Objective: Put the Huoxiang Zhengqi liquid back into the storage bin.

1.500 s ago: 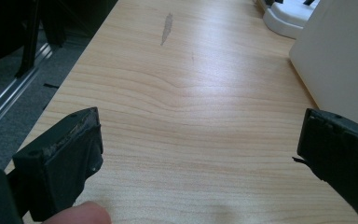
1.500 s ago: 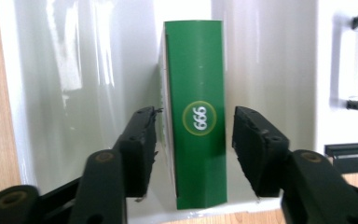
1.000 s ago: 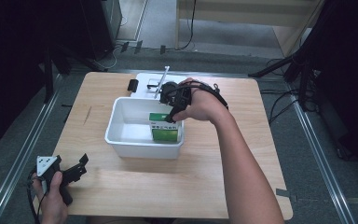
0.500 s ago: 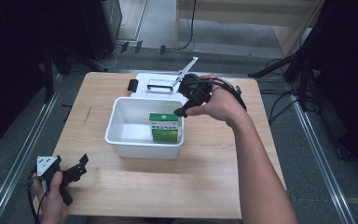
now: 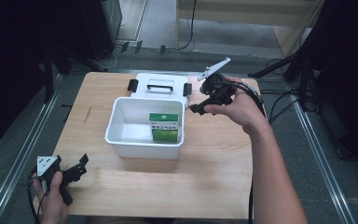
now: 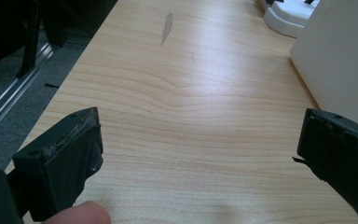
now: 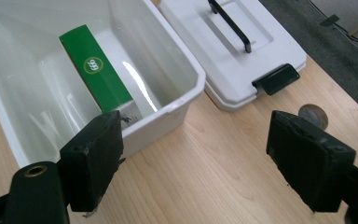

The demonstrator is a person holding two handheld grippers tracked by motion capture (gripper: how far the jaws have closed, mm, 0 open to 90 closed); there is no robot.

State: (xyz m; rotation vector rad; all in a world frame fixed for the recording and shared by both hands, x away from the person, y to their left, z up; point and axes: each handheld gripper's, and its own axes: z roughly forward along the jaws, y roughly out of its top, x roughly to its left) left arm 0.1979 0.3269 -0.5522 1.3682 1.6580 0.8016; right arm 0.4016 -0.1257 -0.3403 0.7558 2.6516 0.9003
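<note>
A white plastic bin (image 5: 144, 135) stands open near the middle of a light wooden table (image 5: 205, 182), with a green-and-white carton (image 5: 164, 127) upright inside it against the wall nearest the person's right hand. In the right gripper view the carton (image 7: 98, 70) shows a green side bearing a round white mark and leans along the bin's inner wall. The bin's white lid (image 5: 159, 86) lies flat on the table just behind the bin, touching or nearly touching its far rim, with a black handle (image 5: 160, 85) on top and 2 black latches, one at each end. The right gripper (image 5: 204, 103) is held in the person's right hand (image 5: 237, 106) above the table just off the bin's right far corner, its 2 jaws spread wide with nothing between them; its grey plate (image 5: 214, 69) juts up and away. In the right gripper view a coin (image 7: 313, 115) lies on the wood beside the lid's latch (image 7: 276, 78), close to one jaw. The left gripper (image 5: 77, 169) sits low at the table's near left corner in the person's left hand (image 5: 51, 196), well apart from the bin, jaws likewise wide apart and empty over bare wood. In the left gripper view a grey smudge (image 6: 167, 28) marks the tabletop farther off.
</note>
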